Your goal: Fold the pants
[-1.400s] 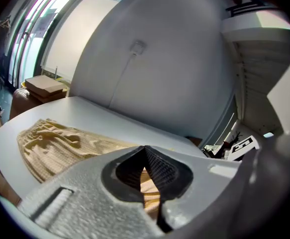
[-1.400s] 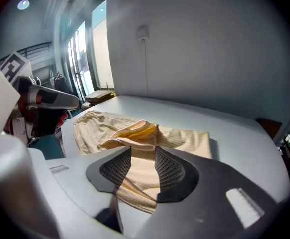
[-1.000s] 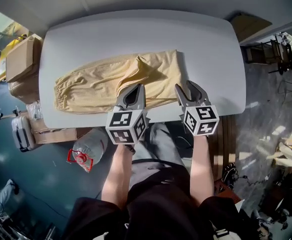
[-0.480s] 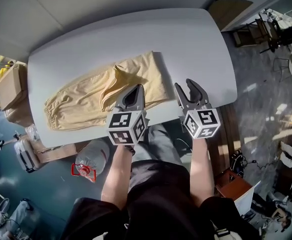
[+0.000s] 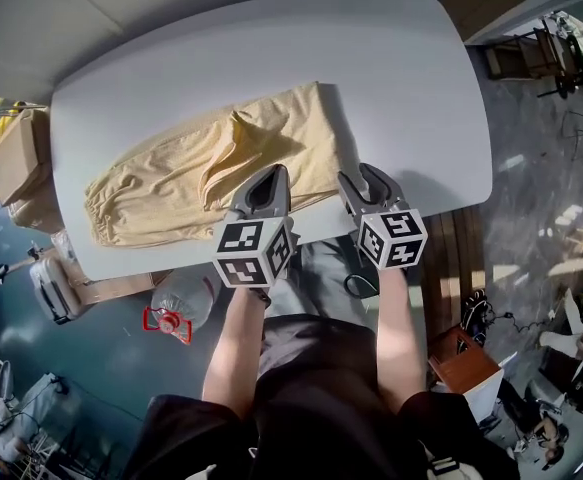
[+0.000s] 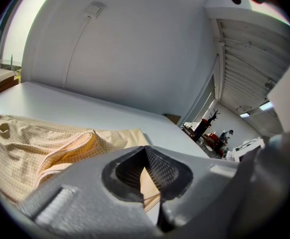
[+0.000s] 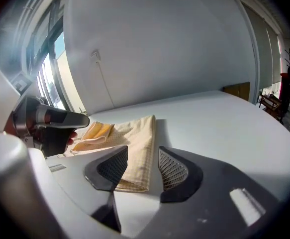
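Pale yellow pants (image 5: 181,183) are being observed lying flat on the white bench (image 5: 411,88), along its near half. The gathered cuffs are lying toward the bench's left end, and the straight waist end is lying about the middle of the bench. A raised fold (image 5: 243,133) of fabric is standing up from the pants, partway between the bench's left end and its middle.

The left gripper (image 5: 269,175) is being held over the bench's near edge, above the pants' near hem. Its jaws are being seen closed together at the tips. Nothing is being clamped there; the fabric is only showing through the gap behind the tips.

The right gripper (image 5: 361,178) is being held alongside, nearer the bench's right end, low over the near edge. Its jaws are standing wide apart and have just been opening. The near corner of the waist end is lying below and between them, with no pad being seen pressing on it.

Cardboard boxes (image 5: 16,158) are being noted beyond the bench's left end.
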`<control>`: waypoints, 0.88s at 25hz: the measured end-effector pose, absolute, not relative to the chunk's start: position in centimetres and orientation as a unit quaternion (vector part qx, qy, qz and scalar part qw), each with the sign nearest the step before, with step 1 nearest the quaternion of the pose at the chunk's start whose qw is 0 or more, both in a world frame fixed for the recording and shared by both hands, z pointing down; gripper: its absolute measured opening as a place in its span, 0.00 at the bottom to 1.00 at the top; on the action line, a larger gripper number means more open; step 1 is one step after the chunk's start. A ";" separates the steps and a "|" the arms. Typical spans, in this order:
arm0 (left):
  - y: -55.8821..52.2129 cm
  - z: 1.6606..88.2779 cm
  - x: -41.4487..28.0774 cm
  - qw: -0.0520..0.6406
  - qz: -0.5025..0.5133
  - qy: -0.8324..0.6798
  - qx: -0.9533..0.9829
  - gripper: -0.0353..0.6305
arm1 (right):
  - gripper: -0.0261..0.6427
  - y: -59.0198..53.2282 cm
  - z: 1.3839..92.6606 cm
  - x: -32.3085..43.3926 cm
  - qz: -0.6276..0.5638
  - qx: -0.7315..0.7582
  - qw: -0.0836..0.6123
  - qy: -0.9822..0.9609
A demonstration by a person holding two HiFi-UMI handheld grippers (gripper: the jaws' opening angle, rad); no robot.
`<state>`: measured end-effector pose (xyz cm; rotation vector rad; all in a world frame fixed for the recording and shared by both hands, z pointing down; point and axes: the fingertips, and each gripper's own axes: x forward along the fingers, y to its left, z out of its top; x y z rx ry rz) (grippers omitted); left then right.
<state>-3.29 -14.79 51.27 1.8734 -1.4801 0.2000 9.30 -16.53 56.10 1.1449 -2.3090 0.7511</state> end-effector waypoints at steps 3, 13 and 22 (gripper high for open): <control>-14.8 52.3 -3.1 0.373 0.083 -0.575 0.723 0.06 | 0.34 -16.5 57.8 9.4 0.294 0.408 0.241 -0.830; -15.6 53.4 -3.5 0.385 0.081 -0.590 0.705 0.06 | 0.36 -15.7 61.3 7.9 0.347 0.361 0.293 -0.815; -15.2 54.3 -4.9 0.394 0.082 -0.602 0.690 0.06 | 0.16 -15.4 61.8 6.7 0.349 0.339 0.317 -0.814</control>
